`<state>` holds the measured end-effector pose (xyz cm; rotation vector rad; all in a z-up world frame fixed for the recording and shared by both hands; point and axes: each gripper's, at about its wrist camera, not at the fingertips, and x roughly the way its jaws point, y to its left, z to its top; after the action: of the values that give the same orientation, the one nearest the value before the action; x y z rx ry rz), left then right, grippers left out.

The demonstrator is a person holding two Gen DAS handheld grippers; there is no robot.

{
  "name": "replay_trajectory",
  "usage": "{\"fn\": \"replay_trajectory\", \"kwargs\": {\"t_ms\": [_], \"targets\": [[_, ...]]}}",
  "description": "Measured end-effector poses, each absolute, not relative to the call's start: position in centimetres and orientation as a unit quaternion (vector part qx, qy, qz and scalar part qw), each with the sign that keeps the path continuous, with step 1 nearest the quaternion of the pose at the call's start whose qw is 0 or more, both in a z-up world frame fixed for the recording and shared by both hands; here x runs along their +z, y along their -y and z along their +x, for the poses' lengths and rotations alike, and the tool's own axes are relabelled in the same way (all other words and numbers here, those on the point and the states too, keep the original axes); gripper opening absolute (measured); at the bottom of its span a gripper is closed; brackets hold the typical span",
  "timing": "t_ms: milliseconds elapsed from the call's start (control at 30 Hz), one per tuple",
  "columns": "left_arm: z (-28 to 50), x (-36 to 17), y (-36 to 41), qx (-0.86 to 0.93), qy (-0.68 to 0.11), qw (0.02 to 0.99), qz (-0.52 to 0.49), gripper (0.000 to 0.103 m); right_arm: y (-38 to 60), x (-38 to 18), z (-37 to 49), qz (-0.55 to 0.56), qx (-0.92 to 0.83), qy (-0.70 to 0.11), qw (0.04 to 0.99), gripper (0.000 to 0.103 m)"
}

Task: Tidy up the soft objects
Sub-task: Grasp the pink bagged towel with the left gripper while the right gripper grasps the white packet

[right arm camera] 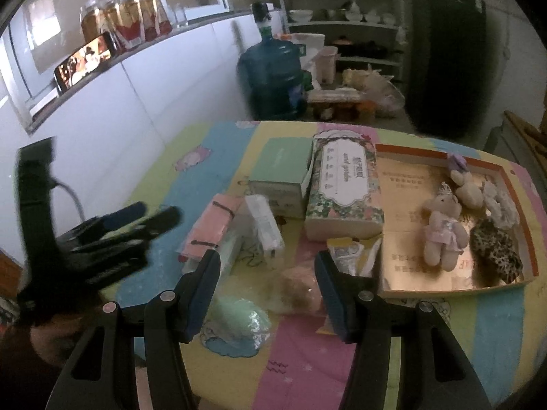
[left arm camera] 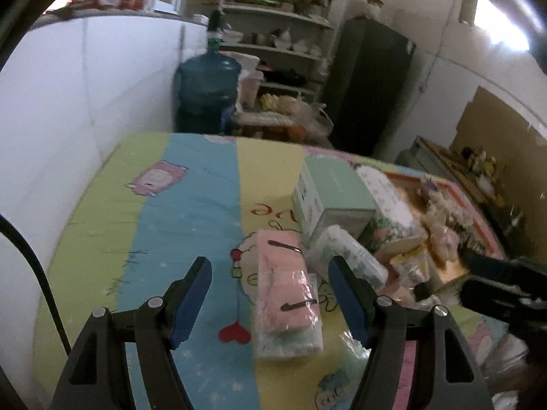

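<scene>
Both fingers apart, holding nothing. Pink wrapped tissue pack (left arm camera: 289, 290) lies on bench (left arm camera: 191, 205) dead ahead between my left fingers (left arm camera: 270, 302), long axis along my reach; right fingers (right arm camera: 266, 290) farther off

Tray (right arm camera: 386, 287): at right on the tabletop (right arm camera: 307, 358), toys (right arm camera: 442, 230) inside.
Boxes (right arm camera: 342, 184): left of tray, centre frame.
</scene>
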<state>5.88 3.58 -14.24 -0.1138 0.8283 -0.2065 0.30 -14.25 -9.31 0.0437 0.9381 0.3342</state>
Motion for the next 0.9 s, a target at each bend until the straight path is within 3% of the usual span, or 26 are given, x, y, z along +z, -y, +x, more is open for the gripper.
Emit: {"fn": "replay_trajectory", "kwargs": {"t_ms": [333,433,533,900], "targets": [[7.9,-17.4,-2.2,-0.121,-0.433,0.892,-0.046,0.070,14.9,-9.8,1.7,0.019,0.151,-0.458,0.876,0.059],[8.3,-18.1,-2.5,-0.118,-0.442,0.888,-0.046,0.064,14.6,-10.2,2.3,0.020,0.156,-0.461,0.874,0.059],[8.4,-18.7,-2.8,-0.118,-0.450,0.884,-0.048,0.041,14.1,-11.0,3.3,0.020,0.162,-0.470,0.868,0.059],[7.7,-17.8,-5.2,-0.116,-0.430,0.893,-0.065,0.039,11.8,-14.9,6.2,0.021,0.203,-0.513,0.834,0.059]]}}
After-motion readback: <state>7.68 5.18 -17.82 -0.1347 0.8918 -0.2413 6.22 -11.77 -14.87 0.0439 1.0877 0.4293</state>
